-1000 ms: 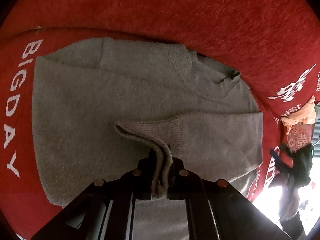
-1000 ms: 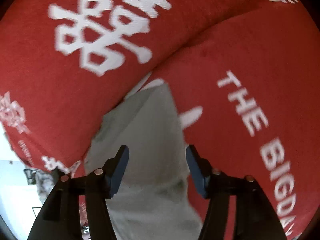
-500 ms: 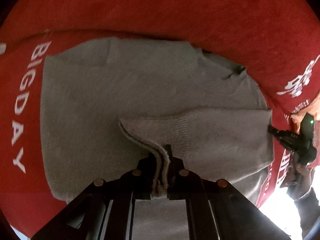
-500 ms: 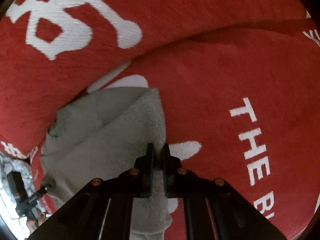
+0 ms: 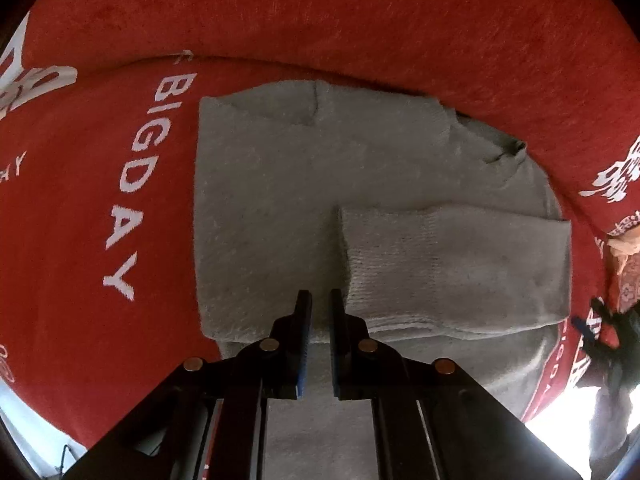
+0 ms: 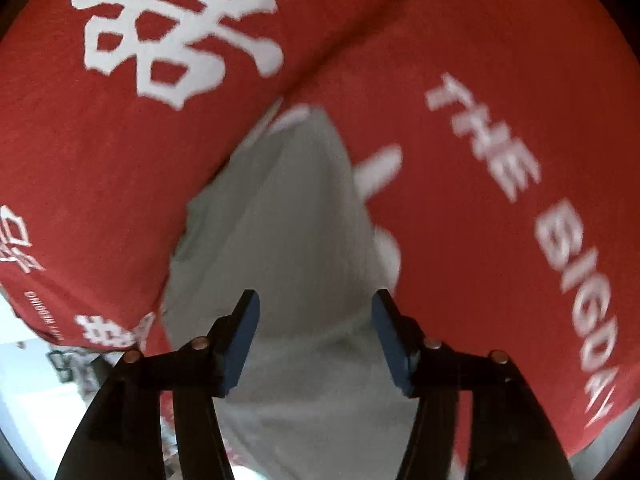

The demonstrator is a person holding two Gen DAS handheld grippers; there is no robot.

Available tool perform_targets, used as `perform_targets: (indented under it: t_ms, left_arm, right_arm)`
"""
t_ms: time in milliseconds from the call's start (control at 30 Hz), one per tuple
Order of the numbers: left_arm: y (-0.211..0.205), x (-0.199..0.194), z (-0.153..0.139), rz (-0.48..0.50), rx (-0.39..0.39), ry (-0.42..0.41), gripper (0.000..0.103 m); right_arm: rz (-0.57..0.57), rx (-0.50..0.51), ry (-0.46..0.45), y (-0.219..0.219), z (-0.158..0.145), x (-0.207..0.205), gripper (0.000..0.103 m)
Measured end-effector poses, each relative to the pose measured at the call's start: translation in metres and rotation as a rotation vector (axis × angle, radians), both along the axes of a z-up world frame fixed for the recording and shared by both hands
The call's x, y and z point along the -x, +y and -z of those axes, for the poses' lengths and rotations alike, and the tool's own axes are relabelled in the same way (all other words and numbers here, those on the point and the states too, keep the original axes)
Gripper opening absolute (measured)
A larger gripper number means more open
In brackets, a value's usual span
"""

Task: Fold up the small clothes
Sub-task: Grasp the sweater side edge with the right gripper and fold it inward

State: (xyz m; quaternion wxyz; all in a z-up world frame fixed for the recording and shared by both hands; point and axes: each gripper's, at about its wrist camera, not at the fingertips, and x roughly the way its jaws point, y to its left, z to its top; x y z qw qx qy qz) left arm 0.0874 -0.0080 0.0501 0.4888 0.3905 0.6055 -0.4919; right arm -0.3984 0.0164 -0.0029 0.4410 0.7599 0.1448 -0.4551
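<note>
A small grey sweater point(image 5: 280, 200) lies flat on a red sofa cover point(image 5: 360, 20). One sleeve point(image 5: 460, 264) is folded across its body, and the cuff lies flat near the middle. My left gripper point(image 5: 320, 298) hovers over the sweater's near part, beside the cuff. It is shut to a narrow slit with nothing in it. In the right wrist view, my right gripper point(image 6: 316, 304) is opening above the sweater point(image 6: 304, 240). The pads are well apart and press on nothing. That gripper also shows small at the left wrist view's right edge point(image 5: 600, 332).
The red cover point(image 6: 480, 60) carries white lettering and large white characters. A backrest cushion rises right behind the sweater. An orange cloth point(image 5: 624, 240) sits at the right edge. Bright floor shows past the seat's front edge.
My left gripper let go of the sleeve cuff and drew up and back, and the cuff now lies flat. My right gripper, shut at the sweater's edge half a second ago, stands open again.
</note>
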Motion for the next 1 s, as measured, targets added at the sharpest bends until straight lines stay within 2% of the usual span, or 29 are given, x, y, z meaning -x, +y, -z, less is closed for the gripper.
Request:
perform_targets:
  t_ms: [100,200,233,267,300,400,467,533,667,867,1000]
  left_arm:
    - [-0.001,0.006,-0.001,0.000,0.001,0.017,0.008]
    - [-0.003,0.018,-0.009,0.036,0.036,0.042,0.008]
    - [-0.005,0.025,-0.011,0.046,0.042,0.044,0.008]
    - [-0.006,0.029,-0.010,0.056,0.044,0.041,0.008]
    - [-0.008,0.033,-0.007,0.062,0.038,0.036,0.008]
    - [-0.005,0.037,0.011,0.058,-0.007,0.023,0.008]
    - [0.001,0.039,0.016,0.063,-0.010,0.015,0.008]
    - [0.005,0.042,0.013,0.077,0.010,0.002,0.008]
    - [0.005,0.047,0.008,0.102,0.001,-0.025,0.008]
    - [0.010,0.043,-0.001,0.118,-0.023,-0.056,0.008]
    - [0.020,0.043,-0.008,0.128,-0.035,-0.072,0.008]
  right_arm:
    - [0.068,-0.049,-0.095,0.017,0.015,-0.015,0.063]
    - [0.121,-0.054,-0.107,0.021,0.025,-0.015,0.060]
    - [0.134,-0.043,-0.118,0.020,0.027,-0.013,0.043]
    - [0.133,-0.035,-0.125,0.019,0.029,-0.010,0.010]
    - [0.110,-0.038,-0.107,0.016,0.029,-0.011,0.006]
    - [-0.017,-0.046,0.021,0.007,0.025,-0.015,0.006]
    - [-0.066,-0.063,0.061,0.010,0.030,-0.018,0.006]
    - [-0.072,-0.058,0.059,0.013,0.032,-0.015,0.005]
    - [-0.083,-0.070,0.067,0.015,0.028,-0.015,0.006]
    - [-0.167,-0.066,0.094,0.019,-0.001,-0.031,0.006]
    - [-0.160,-0.089,0.068,0.029,-0.008,-0.040,0.006]
